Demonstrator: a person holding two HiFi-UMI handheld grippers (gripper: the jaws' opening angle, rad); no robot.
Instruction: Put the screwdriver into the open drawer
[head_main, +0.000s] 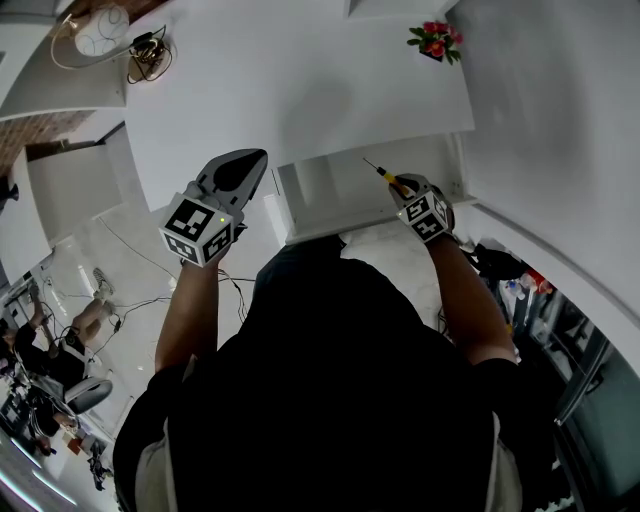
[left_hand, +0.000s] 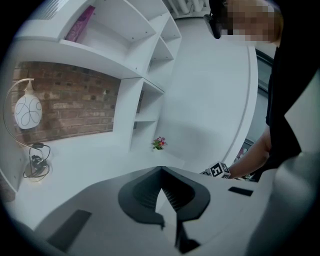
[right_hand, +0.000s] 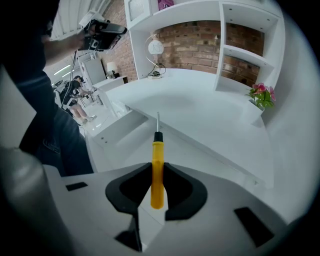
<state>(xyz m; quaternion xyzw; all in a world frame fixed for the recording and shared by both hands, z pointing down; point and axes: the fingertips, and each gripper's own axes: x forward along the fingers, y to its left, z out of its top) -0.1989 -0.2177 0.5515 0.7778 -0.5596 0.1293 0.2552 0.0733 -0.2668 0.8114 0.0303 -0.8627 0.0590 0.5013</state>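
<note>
So nearest the head camera it's just the person's dark top (head_main: 330, 380) and two bare forearms. The right gripper (right_hand: 158, 169) has its dark jaws squeezed onto the yellow plastic handle of a small screwdriver (right_hand: 157, 150). The black collar and thin metal shaft stick out straight ahead past the jaw tips. From above, that screwdriver hangs over the open white drawer (head_main: 320, 232), which is pulled out from under the desk edge, tip pointing toward the back of it. It's not touching the drawer as far as I can tell.

The left gripper (left_hand: 161, 170) is held up off to the left, well apart from the drawer, with its jaw tips pressed together and nothing between them.

Further out is the curved white desk top (head_main: 300, 90), mostly bare. A little pot of pink flowers (head_main: 436, 40) sits at the far right corner, and a lamp with a round white shade (head_main: 100, 32) at the far left. Behind those are white shelves (right_hand: 245, 45) against a red brick wall (right_hand: 200, 42).
</note>
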